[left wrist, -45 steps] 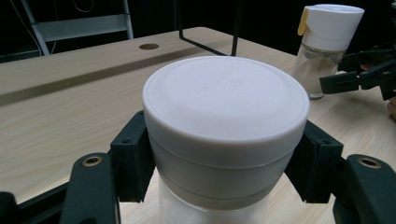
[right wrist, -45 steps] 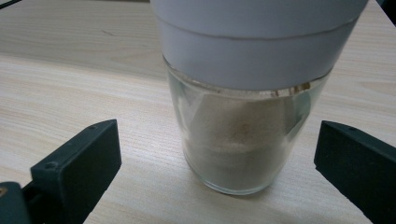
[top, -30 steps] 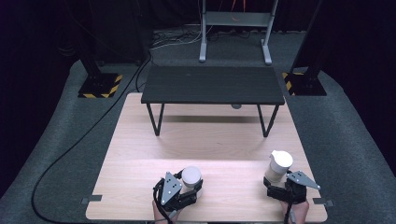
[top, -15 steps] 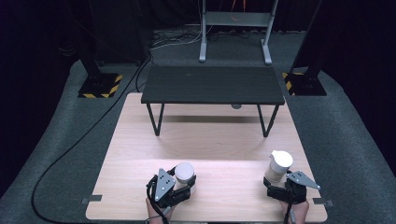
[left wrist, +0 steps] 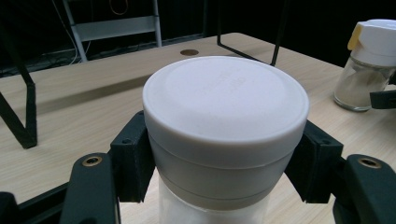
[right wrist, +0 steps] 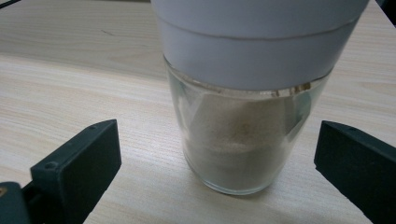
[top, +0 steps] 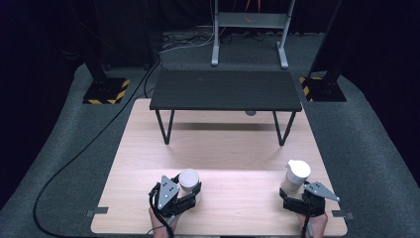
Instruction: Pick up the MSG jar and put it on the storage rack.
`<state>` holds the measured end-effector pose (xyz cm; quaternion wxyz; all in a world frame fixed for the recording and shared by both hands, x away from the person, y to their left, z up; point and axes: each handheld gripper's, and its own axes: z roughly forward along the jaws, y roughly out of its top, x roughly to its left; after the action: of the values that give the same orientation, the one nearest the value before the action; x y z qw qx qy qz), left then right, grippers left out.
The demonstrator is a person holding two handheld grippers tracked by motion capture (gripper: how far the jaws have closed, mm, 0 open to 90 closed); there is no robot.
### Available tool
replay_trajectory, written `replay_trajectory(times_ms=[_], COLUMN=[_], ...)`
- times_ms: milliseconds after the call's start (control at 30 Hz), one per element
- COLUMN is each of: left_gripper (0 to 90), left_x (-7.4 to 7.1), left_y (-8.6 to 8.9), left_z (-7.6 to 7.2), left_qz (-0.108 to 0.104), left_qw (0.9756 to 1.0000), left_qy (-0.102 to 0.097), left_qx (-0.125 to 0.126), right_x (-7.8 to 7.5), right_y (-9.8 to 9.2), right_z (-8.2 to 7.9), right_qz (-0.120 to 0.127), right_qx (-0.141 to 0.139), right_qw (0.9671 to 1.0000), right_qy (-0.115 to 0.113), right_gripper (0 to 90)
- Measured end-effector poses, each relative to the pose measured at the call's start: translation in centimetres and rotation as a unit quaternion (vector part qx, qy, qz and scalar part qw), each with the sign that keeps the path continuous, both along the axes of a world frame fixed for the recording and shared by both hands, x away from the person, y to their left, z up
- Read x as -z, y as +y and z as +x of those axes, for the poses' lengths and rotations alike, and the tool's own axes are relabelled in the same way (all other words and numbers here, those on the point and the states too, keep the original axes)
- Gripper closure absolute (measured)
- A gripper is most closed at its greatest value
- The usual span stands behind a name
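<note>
A jar with a flat white lid (top: pixel 188 179) stands near the front left of the wooden tabletop (top: pixel 223 148). My left gripper (top: pixel 190 192) is shut on this jar; in the left gripper view both pads press the jar's lid (left wrist: pixel 224 102) from the sides. At the front right stands a glass shaker (top: pixel 296 176) with a white cap, holding pale powder. My right gripper (top: pixel 297 199) is open around it. In the right gripper view the shaker (right wrist: pixel 243 126) sits between the jaws with a gap on each side. The left gripper view also catches the shaker (left wrist: pixel 369 65) at far right.
A low black bench (top: pixel 225 91) on thin legs stands across the far half of the tabletop. Beyond it on the dark floor are a grey metal frame (top: pixel 250 22), two stands with yellow-striped bases (top: pixel 105 91), and a cable (top: pixel 74 158) along the left.
My left gripper has drifted slightly left with the white-lidded jar in it. The right gripper and the shaker have stayed put.
</note>
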<state>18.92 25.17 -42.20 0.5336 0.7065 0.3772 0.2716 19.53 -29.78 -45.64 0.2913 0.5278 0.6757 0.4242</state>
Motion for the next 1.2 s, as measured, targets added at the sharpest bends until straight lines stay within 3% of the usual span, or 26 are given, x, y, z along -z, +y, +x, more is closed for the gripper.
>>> replay_trajectory(times_ms=[1200], left_gripper=[34.4], left_x=[-2.1], left_y=[1.7], left_z=[1.9], left_qz=[0.016], left_qw=[0.9994], left_qy=[-0.013], left_qx=[-0.027], right_x=[0.0], right_y=[0.0], right_z=[0.0], right_qz=[0.000], right_qx=[-0.001], right_qw=[1.0000], right_qy=[0.000], right_gripper=[0.0])
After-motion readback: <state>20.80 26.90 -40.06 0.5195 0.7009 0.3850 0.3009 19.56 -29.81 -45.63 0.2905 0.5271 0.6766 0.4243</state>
